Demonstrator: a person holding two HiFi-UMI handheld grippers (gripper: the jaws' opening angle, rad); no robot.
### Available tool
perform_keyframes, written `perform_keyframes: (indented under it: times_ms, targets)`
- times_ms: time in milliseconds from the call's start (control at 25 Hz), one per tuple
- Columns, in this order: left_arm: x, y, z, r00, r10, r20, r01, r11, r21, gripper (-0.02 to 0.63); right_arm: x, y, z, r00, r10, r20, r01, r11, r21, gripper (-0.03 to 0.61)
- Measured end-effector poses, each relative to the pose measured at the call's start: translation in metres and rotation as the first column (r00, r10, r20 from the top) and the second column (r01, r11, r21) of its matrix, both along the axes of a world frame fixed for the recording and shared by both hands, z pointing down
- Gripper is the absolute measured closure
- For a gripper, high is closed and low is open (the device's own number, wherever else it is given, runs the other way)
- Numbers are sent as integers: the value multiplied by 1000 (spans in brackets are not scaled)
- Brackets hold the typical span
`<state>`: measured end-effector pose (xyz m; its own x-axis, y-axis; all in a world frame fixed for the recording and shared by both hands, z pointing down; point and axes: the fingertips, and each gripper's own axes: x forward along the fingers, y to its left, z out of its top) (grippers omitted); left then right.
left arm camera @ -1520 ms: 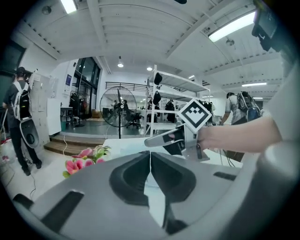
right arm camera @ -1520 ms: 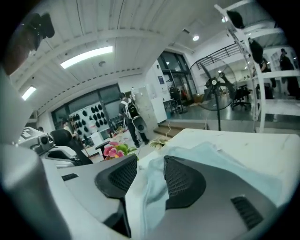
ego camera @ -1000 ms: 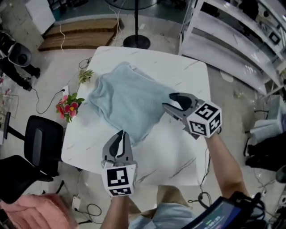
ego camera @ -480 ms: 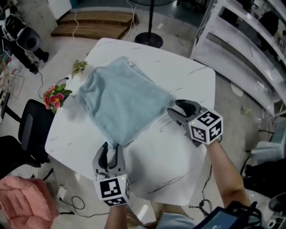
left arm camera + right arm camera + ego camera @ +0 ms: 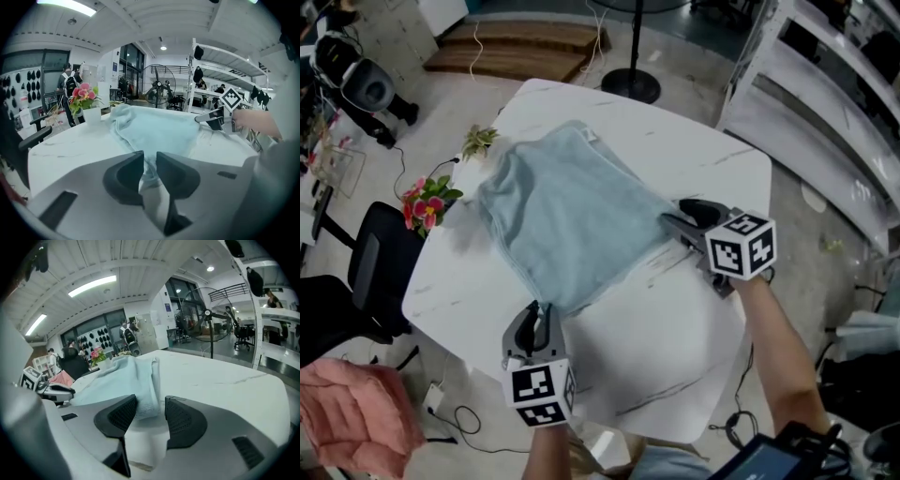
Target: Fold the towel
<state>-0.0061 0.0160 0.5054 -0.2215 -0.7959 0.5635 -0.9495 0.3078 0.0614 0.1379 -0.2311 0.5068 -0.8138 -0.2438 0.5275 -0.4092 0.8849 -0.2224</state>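
white marble-look table (image 5: 675, 356) stands in a workshop room with a grey floor. metal shelves (image 5: 825, 94) run along the right side, and the round base of a fan stand (image 5: 631, 86) is on the floor behind the table. left of the table there is a black chair (image 5: 380, 281), and a pink cloth (image 5: 356, 417) lies at the lower left.

the towel (image 5: 572, 220) is light blue and lies on the far-left part of the table, turned like a diamond, with some soft wrinkles on its left side. pink flowers (image 5: 427, 202) and a small green plant (image 5: 478, 141) stand just beside the table's left edge, near the towel.

the left gripper (image 5: 542, 314) is at the near corner of the towel, close to the front edge of the table. its jaws have just been closing and stand narrow now. the towel corner fills the gap between them, and both pads (image 5: 126, 176) seem to lie against the cloth.

the right gripper (image 5: 675, 214) is at the right corner of the towel and points toward the left. its jaws have just been opening and stand wide. the folded corner of the towel is between them and touches one pad, while a gap is open on the other side. both grippers are low, near the table top.
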Motion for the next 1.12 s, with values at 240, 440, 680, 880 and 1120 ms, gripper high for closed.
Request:
perform_keyframes:
  times_ms: [240,440,680,880,1120]
  targets:
    - [1,2,6,1000,14,-1,-14,998,-59,577,3,8,10,991,-62,-121,71,995,69,502]
    - [8,11,6,999,46,2,-45,997,-66,580,23,26,10,988,-58,-143,67,996,57,503]
    - [21,38,12,996,82,-25,-84,991,-103,581,59,56,15,985,-34,-171,39,999,28,505]
    - [31,56,10,991,136,-11,-137,986,-98,581,83,90,15,983,-14,-185,19,1000,22,505]
    - [34,78,11,986,168,-21,-169,979,-115,583,107,132,16,981,-6,-195,8,1000,7,506]
